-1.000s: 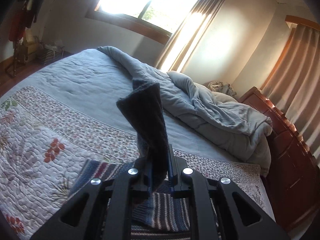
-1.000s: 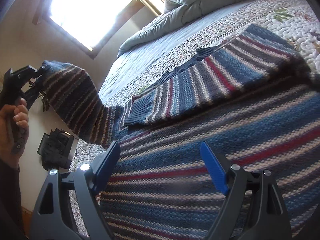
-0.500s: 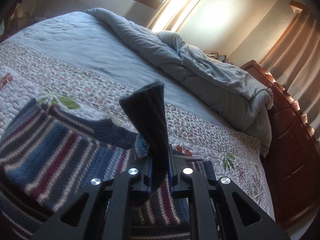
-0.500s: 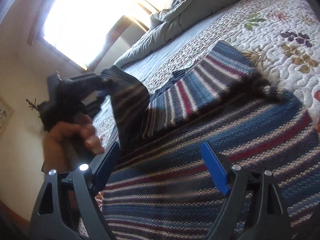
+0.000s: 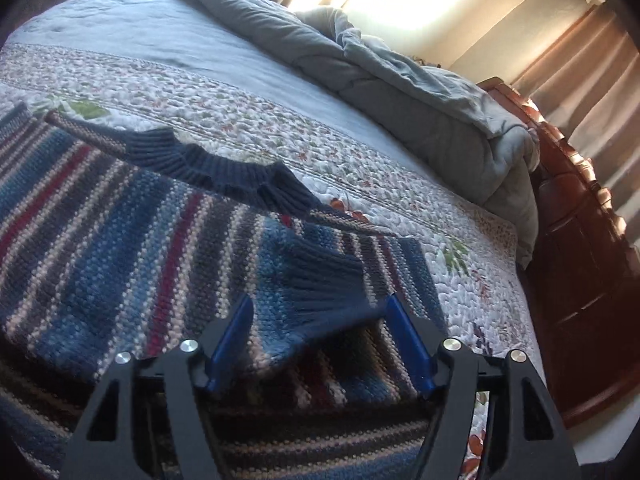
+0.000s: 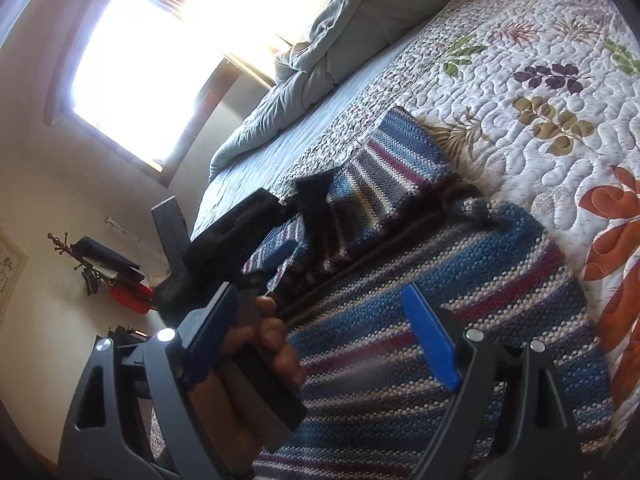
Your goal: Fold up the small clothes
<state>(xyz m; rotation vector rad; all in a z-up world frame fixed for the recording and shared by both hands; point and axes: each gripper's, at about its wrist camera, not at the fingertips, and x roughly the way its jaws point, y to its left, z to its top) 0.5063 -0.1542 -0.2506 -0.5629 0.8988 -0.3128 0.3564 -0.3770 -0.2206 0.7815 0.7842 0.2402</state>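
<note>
Left gripper (image 5: 320, 336) is opening, jaws apart, the cuff (image 5: 320, 284) lying loose between them on the sweater (image 5: 100, 240), so the sleeve lands folded across the body. Right gripper (image 6: 320, 344) hovers wide open, empty, over the hem. Sweater lies on the quilt (image 5: 280, 120); rumpled duvet (image 5: 400, 80) sits well clear. The hand (image 6: 264, 360) on the left tool crowds the right's reach.
</note>
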